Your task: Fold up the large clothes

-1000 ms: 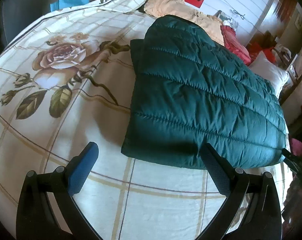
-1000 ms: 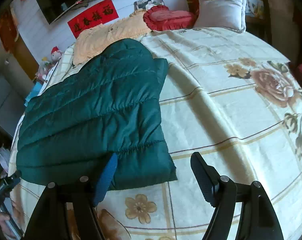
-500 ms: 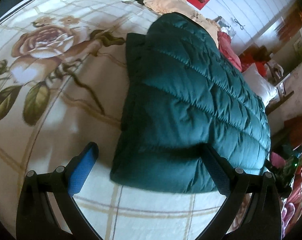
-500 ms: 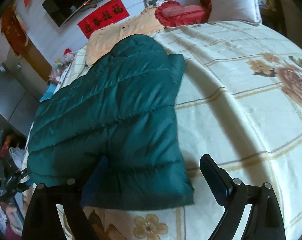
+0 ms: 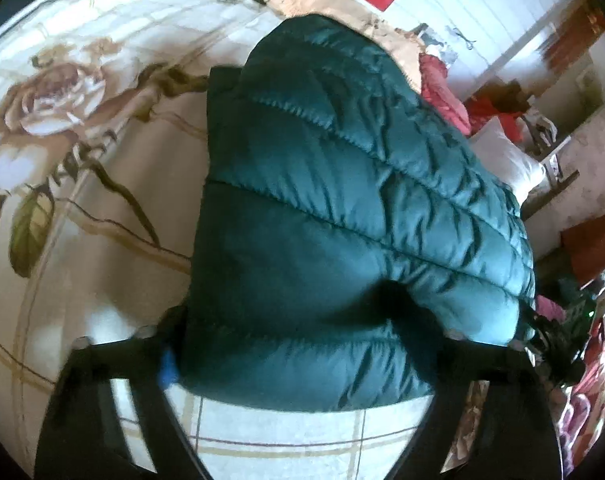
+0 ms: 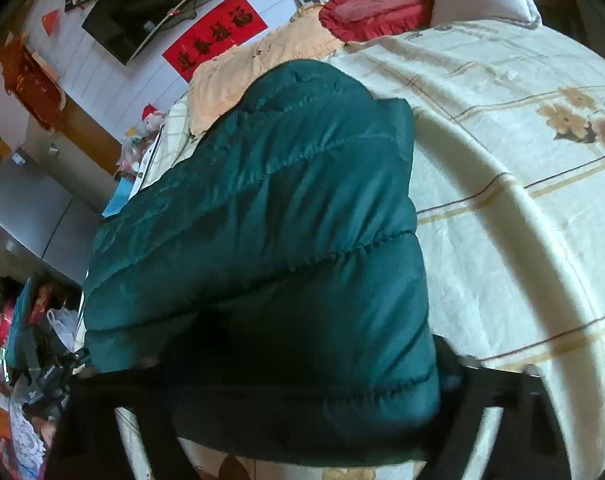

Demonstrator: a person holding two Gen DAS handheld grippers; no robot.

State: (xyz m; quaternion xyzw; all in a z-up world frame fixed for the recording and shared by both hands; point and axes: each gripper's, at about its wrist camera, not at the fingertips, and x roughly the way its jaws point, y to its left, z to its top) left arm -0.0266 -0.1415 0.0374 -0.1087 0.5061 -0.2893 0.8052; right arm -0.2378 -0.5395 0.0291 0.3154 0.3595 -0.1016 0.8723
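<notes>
Closing on the near hem of the dark green quilted puffer jacket [image 5: 342, 208], which lies part-folded on the cream rose-print bedspread [image 5: 82, 160], the left gripper [image 5: 302, 344] and right gripper [image 6: 302, 364] each have jaws that have just been narrowing with padded fabric bunched between them. Left takes the hem's left corner, right its right corner. Long axis runs away from both jaws toward the pillows, so the fold is judged to go forward along it.

Bright daylight, motion blur, fisheye warp
</notes>
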